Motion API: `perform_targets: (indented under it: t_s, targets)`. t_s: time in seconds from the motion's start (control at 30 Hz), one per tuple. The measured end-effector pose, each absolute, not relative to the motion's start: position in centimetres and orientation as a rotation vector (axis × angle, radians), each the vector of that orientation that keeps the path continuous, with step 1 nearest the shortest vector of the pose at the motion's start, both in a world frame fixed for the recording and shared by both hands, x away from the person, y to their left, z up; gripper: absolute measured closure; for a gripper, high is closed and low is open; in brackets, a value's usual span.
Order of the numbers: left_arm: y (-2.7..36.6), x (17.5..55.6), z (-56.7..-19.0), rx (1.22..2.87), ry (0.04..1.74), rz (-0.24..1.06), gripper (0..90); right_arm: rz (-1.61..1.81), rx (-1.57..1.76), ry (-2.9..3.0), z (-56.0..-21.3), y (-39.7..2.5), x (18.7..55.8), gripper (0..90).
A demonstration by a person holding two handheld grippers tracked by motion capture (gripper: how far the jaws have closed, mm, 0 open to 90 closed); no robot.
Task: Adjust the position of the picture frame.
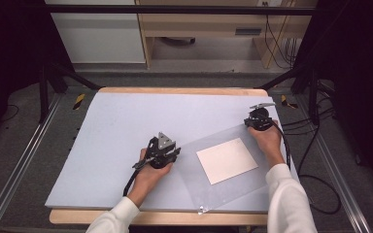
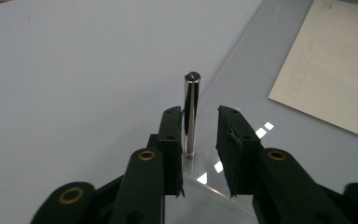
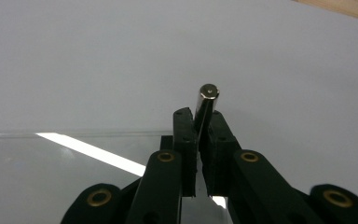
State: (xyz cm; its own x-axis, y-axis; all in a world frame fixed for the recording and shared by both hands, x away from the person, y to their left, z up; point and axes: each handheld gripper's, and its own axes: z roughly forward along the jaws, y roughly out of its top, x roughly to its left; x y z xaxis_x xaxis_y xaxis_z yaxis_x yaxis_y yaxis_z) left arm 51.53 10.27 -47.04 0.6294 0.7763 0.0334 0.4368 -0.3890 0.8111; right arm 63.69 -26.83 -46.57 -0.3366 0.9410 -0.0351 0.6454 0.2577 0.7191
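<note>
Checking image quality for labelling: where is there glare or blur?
Right gripper view: a bright glare streak on the clear sheet; near jaws soft. Left gripper view: small glints on the sheet beside the pin. High view: even light, sheet faint.

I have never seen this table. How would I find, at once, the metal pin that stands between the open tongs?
Start from the pale blue mat that covers the table, and find the clear plastic sheet lying on its right half. At the sheet's left corner, a short shiny metal pin stands upright between the open left tongs. The right tongs grip a similar pin at the far right corner.
</note>
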Motion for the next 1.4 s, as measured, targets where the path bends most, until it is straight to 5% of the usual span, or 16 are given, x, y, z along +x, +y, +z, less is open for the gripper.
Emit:
perform_targets:
  t_s: [0.23, 1.4]
  targets:
    - [10.39, 52.36, -47.42, 2.003, 0.975, 0.5, 82.6, 0.852, 1.433, 2.076, -46.58, -26.91, 63.69, 85.2]
    - [9.9, 52.64, -47.77, 2.037, 0.995, 0.505, 84.1, 0.852, 1.455, 2.084, -46.48, -26.93, 63.93, 84.8]
